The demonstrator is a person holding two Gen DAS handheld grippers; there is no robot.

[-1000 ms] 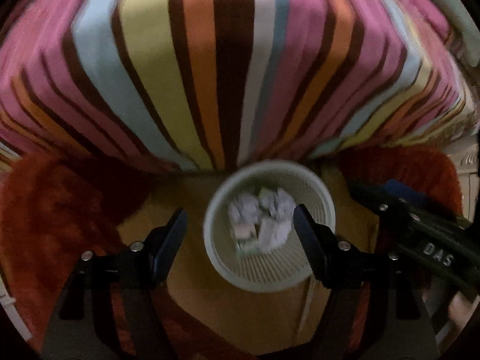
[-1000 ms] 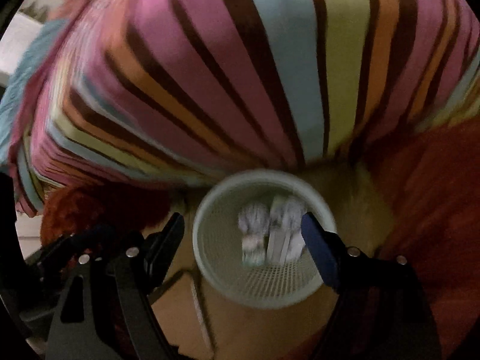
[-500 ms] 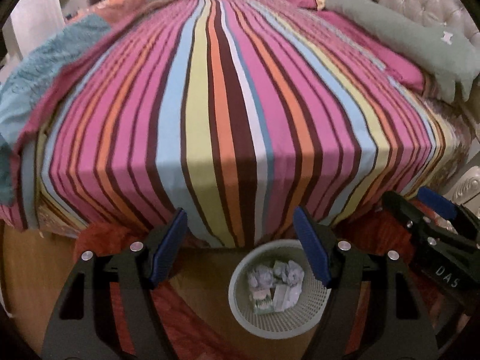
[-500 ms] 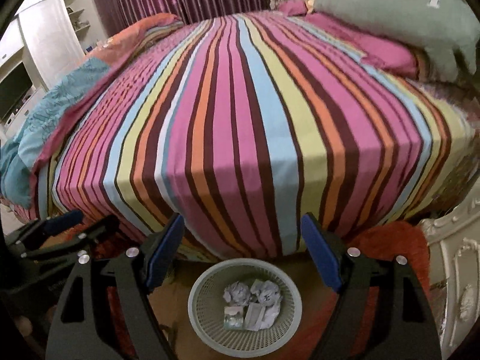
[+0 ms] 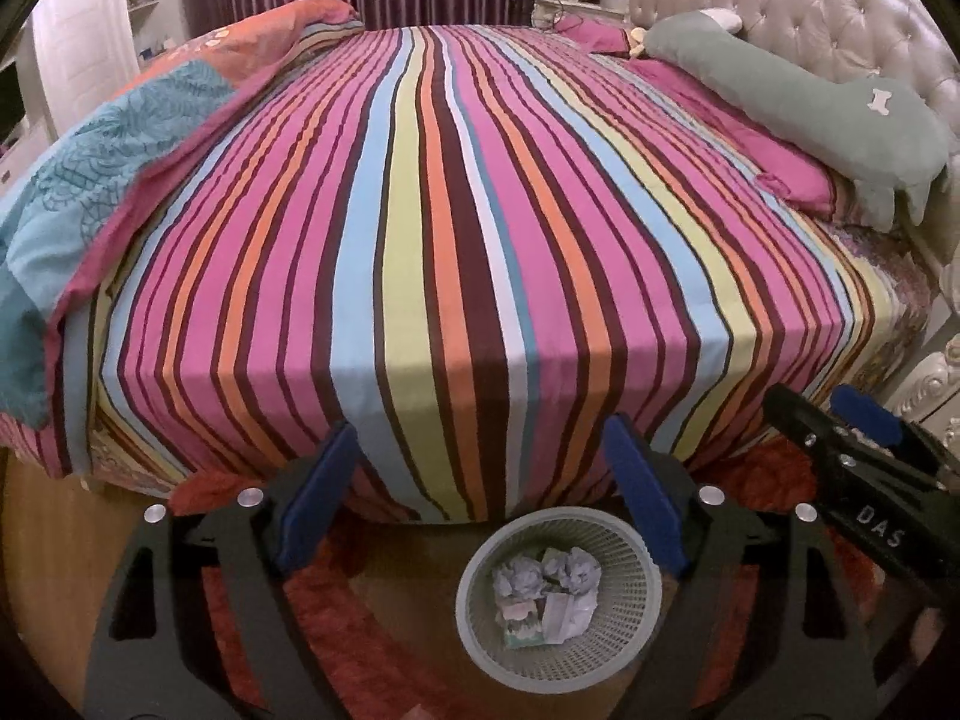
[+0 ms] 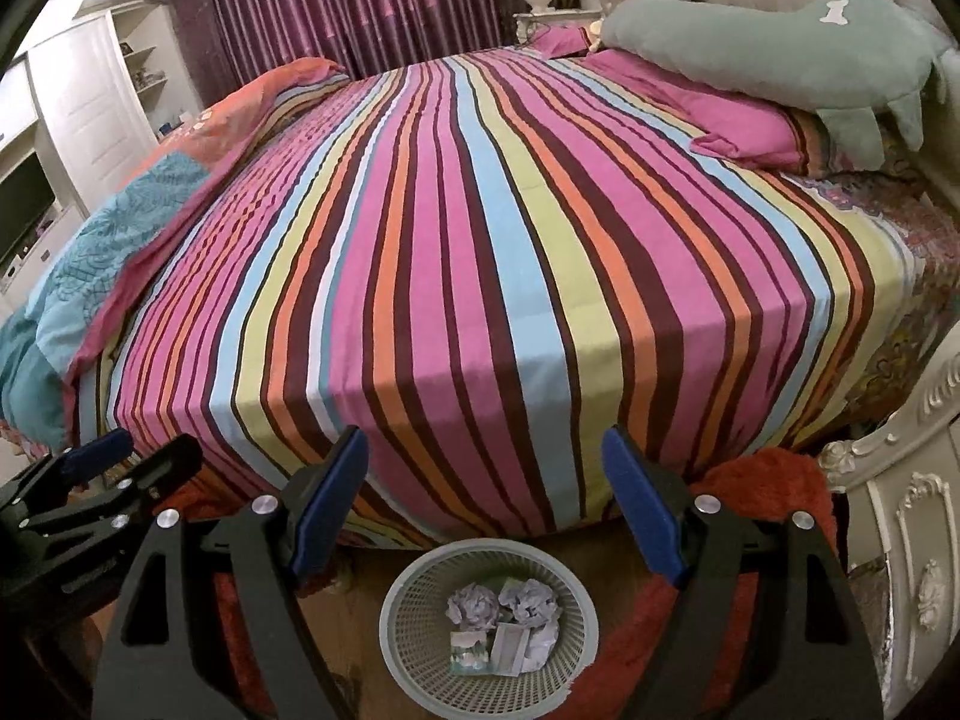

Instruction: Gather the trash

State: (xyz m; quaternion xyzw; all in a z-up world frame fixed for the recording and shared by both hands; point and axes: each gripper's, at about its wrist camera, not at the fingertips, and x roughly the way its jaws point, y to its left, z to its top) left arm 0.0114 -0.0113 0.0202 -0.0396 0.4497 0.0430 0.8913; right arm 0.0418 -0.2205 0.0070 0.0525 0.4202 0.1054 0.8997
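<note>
A pale mesh wastebasket stands on the floor at the foot of the striped bed. It holds crumpled paper balls and small packets. It also shows in the right wrist view, with the paper balls inside. My left gripper is open and empty, held high above the basket. My right gripper is open and empty too, beside the left. The right gripper shows at the right edge of the left wrist view; the left gripper shows at the left edge of the right wrist view.
A red shaggy rug lies around the basket on a wooden floor. A green dog-shaped pillow and pink pillows lie at the headboard. A folded blue and orange quilt lies on the bed's left side. A white carved cabinet stands at right.
Both grippers have risen and tilted up from close over the basket. The basket now sits small and low in each view, and the whole bed has come into sight.
</note>
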